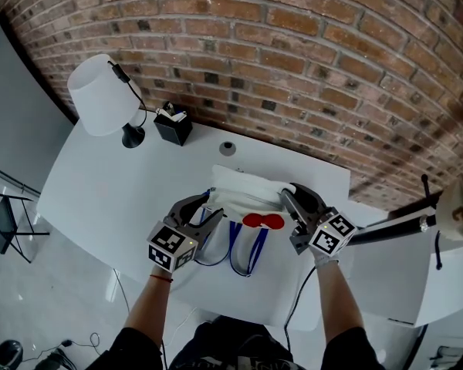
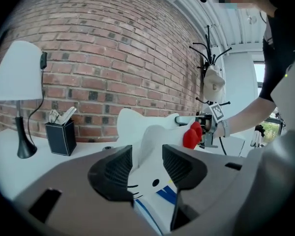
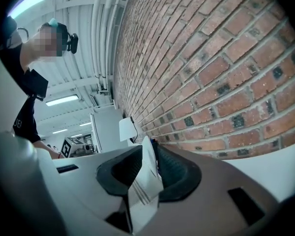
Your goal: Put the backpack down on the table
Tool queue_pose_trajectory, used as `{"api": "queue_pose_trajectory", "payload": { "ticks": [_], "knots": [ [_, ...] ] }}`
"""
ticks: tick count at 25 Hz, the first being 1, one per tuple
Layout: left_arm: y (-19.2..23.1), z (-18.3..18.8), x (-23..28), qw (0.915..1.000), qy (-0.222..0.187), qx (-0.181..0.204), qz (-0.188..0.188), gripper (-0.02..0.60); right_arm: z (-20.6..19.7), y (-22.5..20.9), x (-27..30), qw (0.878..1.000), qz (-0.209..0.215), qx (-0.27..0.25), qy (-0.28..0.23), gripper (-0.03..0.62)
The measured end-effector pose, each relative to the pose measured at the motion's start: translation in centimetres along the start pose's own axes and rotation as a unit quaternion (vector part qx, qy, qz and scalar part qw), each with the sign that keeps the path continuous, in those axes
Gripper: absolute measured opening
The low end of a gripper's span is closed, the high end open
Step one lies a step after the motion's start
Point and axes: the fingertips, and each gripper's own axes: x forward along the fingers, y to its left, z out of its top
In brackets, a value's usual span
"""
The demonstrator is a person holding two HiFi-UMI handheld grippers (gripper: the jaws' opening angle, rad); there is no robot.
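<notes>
- Head view: the white backpack (image 1: 243,191) lies on the bench (image 1: 100,191) at the middle of the frame. Its red bow (image 1: 263,221) and blue straps (image 1: 247,253) are on the side nearer the lower edge.
- Your left hand-held gripper (image 1: 208,206) is at the backpack's left end and your right hand-held gripper (image 1: 287,195) at its right end, both low over the bench.
- At the upper left stand a white lamp (image 1: 100,95) and, just right of it, a black holder (image 1: 173,125), both against the brick wall (image 1: 309,52).
- Left gripper view: your left hand-held gripper (image 2: 147,163) has its jaws wide apart. A white part of the backpack (image 2: 147,132) runs up between them with clear space to either pad, so it grips nothing.
- The bow (image 2: 191,134) shows right of centre, with your other gripper just behind it. The lamp (image 2: 17,73) and holder (image 2: 60,136) sit at the left.
- Right gripper view: your right hand-held gripper (image 3: 145,168) has its jaws partly apart. A thin fold of the white backpack fabric (image 3: 146,181) stands loose between the pads and is not clamped.
- The brick wall (image 3: 226,58) fills the right half of the frame, and the lamp (image 3: 128,128) is small and far off at the centre.
</notes>
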Motion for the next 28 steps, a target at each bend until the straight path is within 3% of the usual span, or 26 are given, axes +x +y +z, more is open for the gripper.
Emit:
{"api": "queue_pose_trajectory", "payload": {
  "ticks": [10,18,22,28],
  "knots": [
    [0.0,-1.2,-1.5,0.9995,0.017,0.004,0.028,0.178,0.2,0.9,-2.5,1.0,-0.028,0.002,-0.011,0.114],
    [0.6,-1.5,-3.8,0.9944,0.028,0.022,0.099,0.178,0.8,1.9,-5.0,0.995,-0.086,-0.037,-0.023,0.121],
    [-0.6,-1.2,-5.0,0.9952,0.02,0.024,0.093,0.178,0.6,4.0,-5.6,0.994,-0.089,-0.053,-0.02,0.12],
    [-3.4,-0.9,-6.5,0.9959,0.017,0.053,0.071,0.166,0.4,7.7,-6.1,0.995,-0.077,-0.065,-0.023,0.037]
  ]
}}
